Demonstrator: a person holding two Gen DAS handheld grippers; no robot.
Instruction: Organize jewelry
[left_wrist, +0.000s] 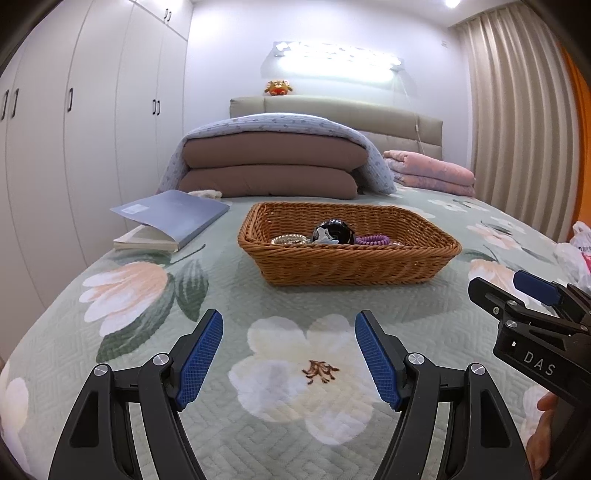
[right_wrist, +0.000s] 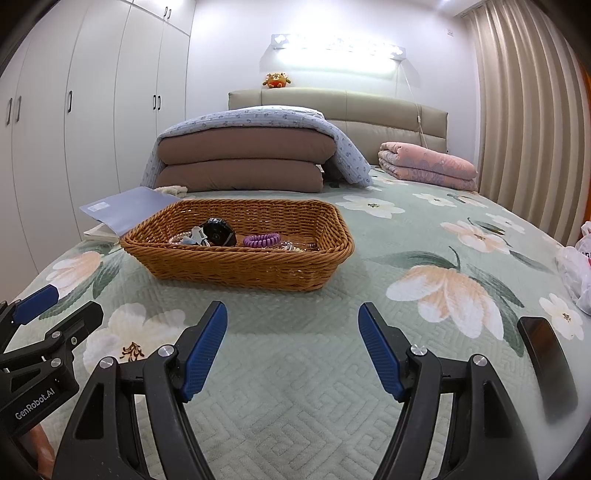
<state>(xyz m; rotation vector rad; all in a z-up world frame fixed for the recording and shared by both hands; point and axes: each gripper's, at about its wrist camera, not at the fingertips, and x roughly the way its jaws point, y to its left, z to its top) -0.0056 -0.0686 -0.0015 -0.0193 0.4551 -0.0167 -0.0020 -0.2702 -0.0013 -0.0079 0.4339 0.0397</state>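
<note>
Wicker basket is sitting on the bed, holding the tangled jewelry; the left tool and right tool are hovering apart, empty, risking snagging neighbouring pieces.

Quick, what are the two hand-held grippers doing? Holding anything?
Left hand-held gripper: open, holding nothing.
Right hand-held gripper: open, holding nothing.
</note>
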